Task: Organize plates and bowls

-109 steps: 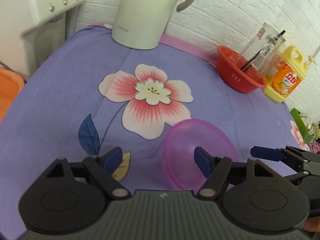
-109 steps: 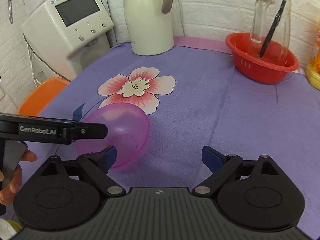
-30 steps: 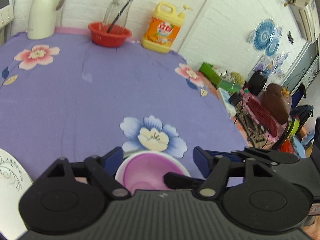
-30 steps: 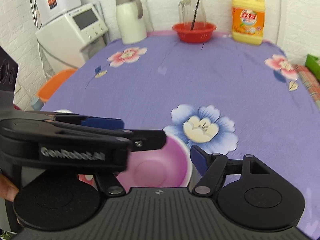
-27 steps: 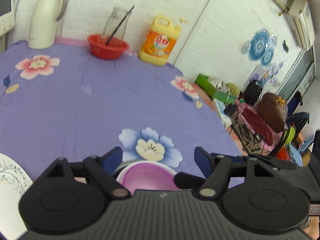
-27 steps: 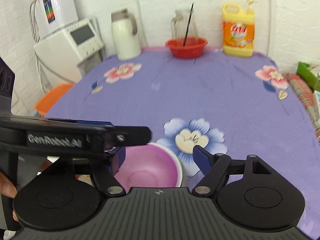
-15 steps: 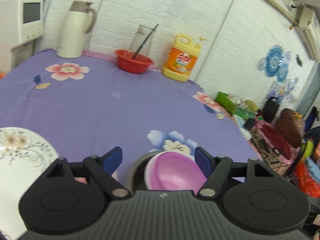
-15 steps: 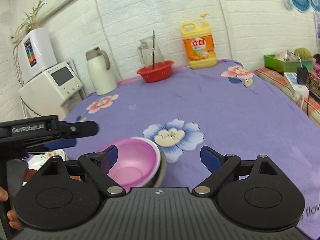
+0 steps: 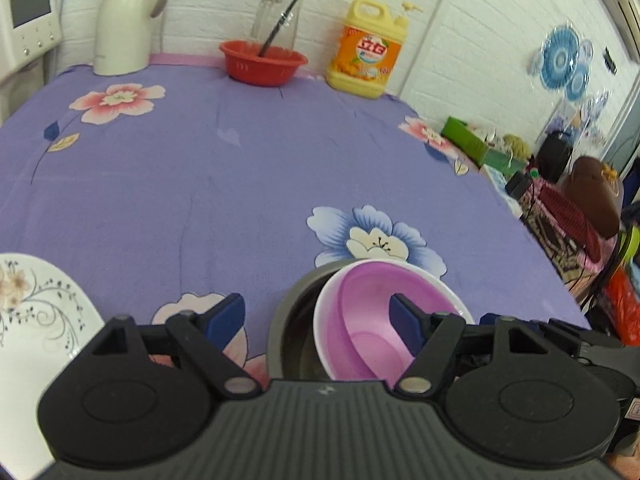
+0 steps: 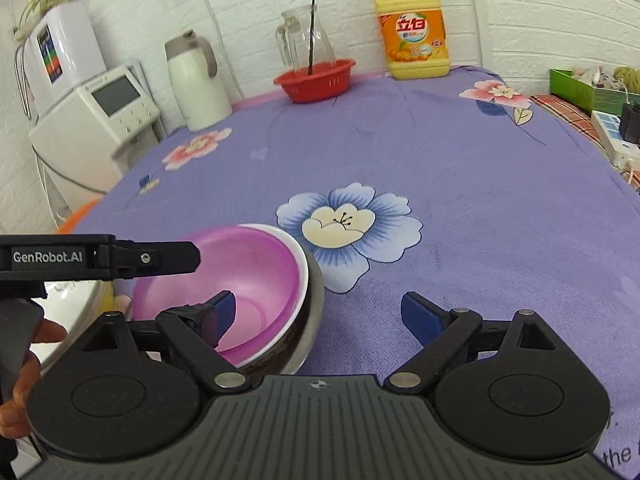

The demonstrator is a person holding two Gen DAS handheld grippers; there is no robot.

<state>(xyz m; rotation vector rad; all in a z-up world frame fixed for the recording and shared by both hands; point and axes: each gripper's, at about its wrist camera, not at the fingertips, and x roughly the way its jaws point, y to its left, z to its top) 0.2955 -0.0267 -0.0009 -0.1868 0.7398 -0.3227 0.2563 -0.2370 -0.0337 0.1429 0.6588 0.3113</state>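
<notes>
At nine o'clock a flowered plate point(image 9: 28, 312) lies alone on the purple cloth point(image 9: 200, 184), not yet stacked. At the middle, the pink bowl point(image 9: 360, 320) already sits in a white bowl point(image 10: 302, 264) and a metal bowl point(image 9: 290, 320). The left gripper point(image 9: 316, 320) and right gripper point(image 10: 316, 316) both gape wide, clamping nothing; the stack's bottom is hidden.

Pink bowl point(image 10: 248, 280), formerly alone on cloth, now nested in steel bowl point(image 10: 314, 300).
</notes>
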